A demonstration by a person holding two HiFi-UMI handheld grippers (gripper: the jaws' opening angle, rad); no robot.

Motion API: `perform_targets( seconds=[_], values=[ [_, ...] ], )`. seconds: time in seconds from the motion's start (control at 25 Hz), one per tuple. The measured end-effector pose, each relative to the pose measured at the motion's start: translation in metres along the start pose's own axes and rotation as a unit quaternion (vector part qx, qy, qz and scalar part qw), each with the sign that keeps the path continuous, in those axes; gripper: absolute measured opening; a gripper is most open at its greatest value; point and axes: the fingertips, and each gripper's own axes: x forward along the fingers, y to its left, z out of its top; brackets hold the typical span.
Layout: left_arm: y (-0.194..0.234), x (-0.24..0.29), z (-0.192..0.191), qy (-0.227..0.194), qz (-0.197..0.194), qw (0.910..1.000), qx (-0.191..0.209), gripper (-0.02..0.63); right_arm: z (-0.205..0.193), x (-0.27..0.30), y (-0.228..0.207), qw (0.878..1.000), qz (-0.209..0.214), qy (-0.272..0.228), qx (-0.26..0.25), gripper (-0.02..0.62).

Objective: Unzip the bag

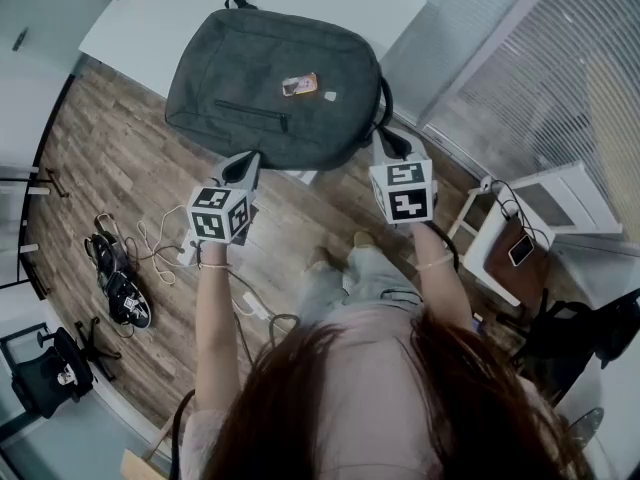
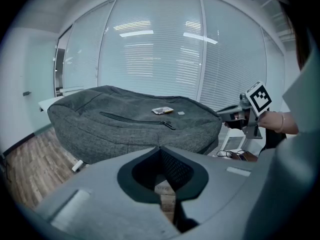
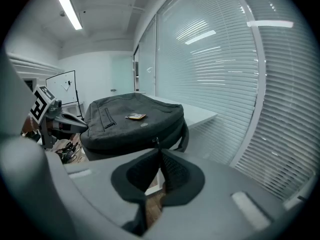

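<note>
Right now, at the lower left of the head view, my left claw is closed with nothing between its jaws. It hangs just short of the near side of the bag and does not touch it. The bag lies flat on the white bench in the upper middle of the frame. Its near side seems to reach past the bench's edge, its pocket zipper is shut, and a small packet sits loose on top. Right of centre, my right claw is likewise closed and empty, close to the bag's right corner by the strap. I see three ways this could go wrong. If I go in with the jaws together, I will only nudge the small zipper pull instead of pinching it. If I tug the pull with nothing bracing the soft fabric, the whole bag could drag toward me and slide off the bench. Any such jerk would likely also tip the packet onto the floor.
</note>
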Motion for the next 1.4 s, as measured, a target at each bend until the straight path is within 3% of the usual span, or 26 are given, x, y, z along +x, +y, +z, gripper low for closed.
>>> perform_targets(
  seconds=[0.4, 0.96, 1.08, 1.4],
  values=[
    [-0.01, 0.003, -0.001, 0.006, -0.011, 0.9999, 0.007, 0.008, 0.002, 0.006, -0.014, 1.0, 0.016, 0.012, -0.016, 0.017],
    [-0.02, 0.0, 0.02, -0.011, 0.004, 0.9998, 0.014, 0.015, 0.0, 0.007, -0.012, 0.999, 0.04, 0.014, -0.019, 0.012],
    [-0.028, -0.001, 0.031, -0.023, 0.003, 0.9997, 0.012, 0.06, 0.0, 0.006, -0.011, 0.999, 0.046, 0.012, -0.022, 0.011],
    [-0.067, 0.005, 0.058, -0.037, -0.016, 0.9989, 0.023, 0.107, 0.002, 0.005, -0.008, 0.997, 0.068, 0.007, -0.023, 0.011]
  ],
)
